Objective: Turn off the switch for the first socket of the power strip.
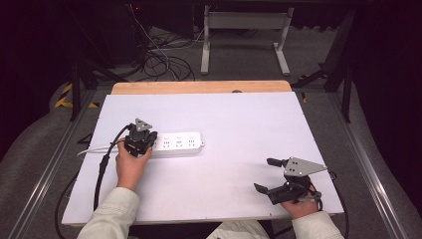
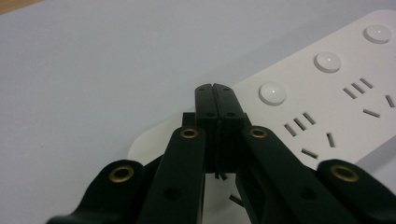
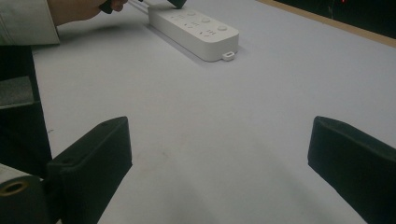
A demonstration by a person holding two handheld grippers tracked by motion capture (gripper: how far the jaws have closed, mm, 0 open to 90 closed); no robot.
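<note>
A white power strip (image 1: 176,143) lies left of centre on the white table top (image 1: 224,119), its white cord (image 1: 92,148) running off to the left. My left gripper (image 1: 142,137) hovers over the strip's left end. In the left gripper view its jaws (image 2: 214,89) are shut with nothing between them, beside the first of three round buttons (image 2: 273,93) on the strip (image 2: 322,107). I cannot tell whether the tips touch it. My right gripper (image 1: 266,175) rests near the front right, open and empty (image 3: 219,140). The strip (image 3: 196,30) lies far ahead of it.
A wooden edge (image 1: 199,87) runs along the table's far side. Beyond it stand a white frame (image 1: 244,30) and tangled floor cables (image 1: 159,59). Black cable (image 1: 102,169) trails from the left gripper. White surface stretches between the strip and the right gripper.
</note>
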